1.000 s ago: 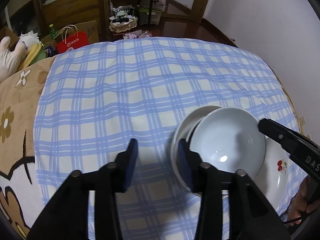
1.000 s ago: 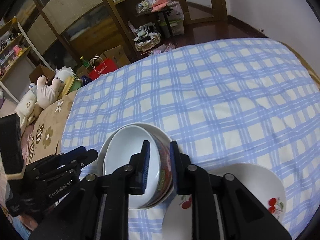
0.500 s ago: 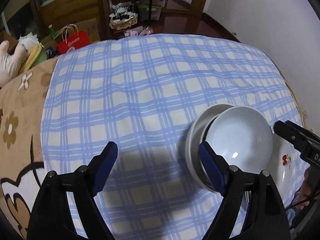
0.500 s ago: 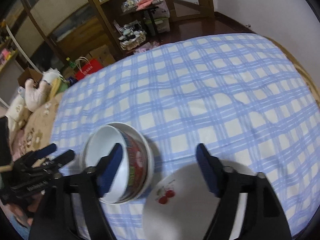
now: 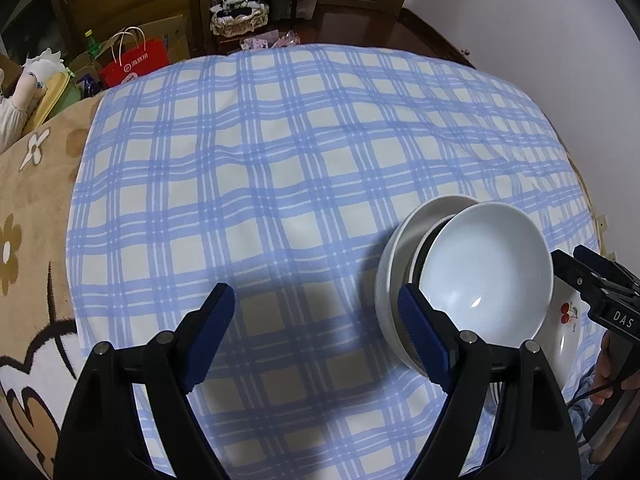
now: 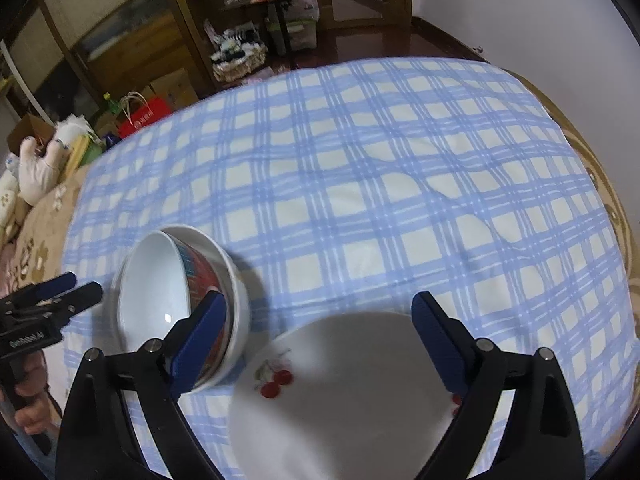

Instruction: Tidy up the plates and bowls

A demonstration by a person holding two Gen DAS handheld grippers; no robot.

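Observation:
A white bowl with a red patterned outside (image 5: pixel 486 276) (image 6: pixel 154 292) sits tilted inside a larger plain white bowl (image 5: pixel 400 240) (image 6: pixel 240 304) on the blue checked cloth. A white plate with cherries (image 6: pixel 348 396) (image 5: pixel 566 328) lies just right of the bowls. My left gripper (image 5: pixel 316 330) is open and empty, its right finger beside the bowls. My right gripper (image 6: pixel 320 340) is open and empty above the plate, its left finger next to the bowls. Each gripper shows at the edge of the other's view.
The blue checked cloth (image 5: pixel 280 152) covers a round table over a tan flowered cover (image 5: pixel 32 184). A white wall stands close on the right. Beyond the far edge are a red bag (image 5: pixel 136 60), boxes, a basket (image 5: pixel 240 20) and stuffed toys (image 6: pixel 40 168).
My right gripper has let go of the patterned bowl, opened wide and shifted right over the plate. My left gripper has opened wide and drawn back a little. The bowls stay nested.

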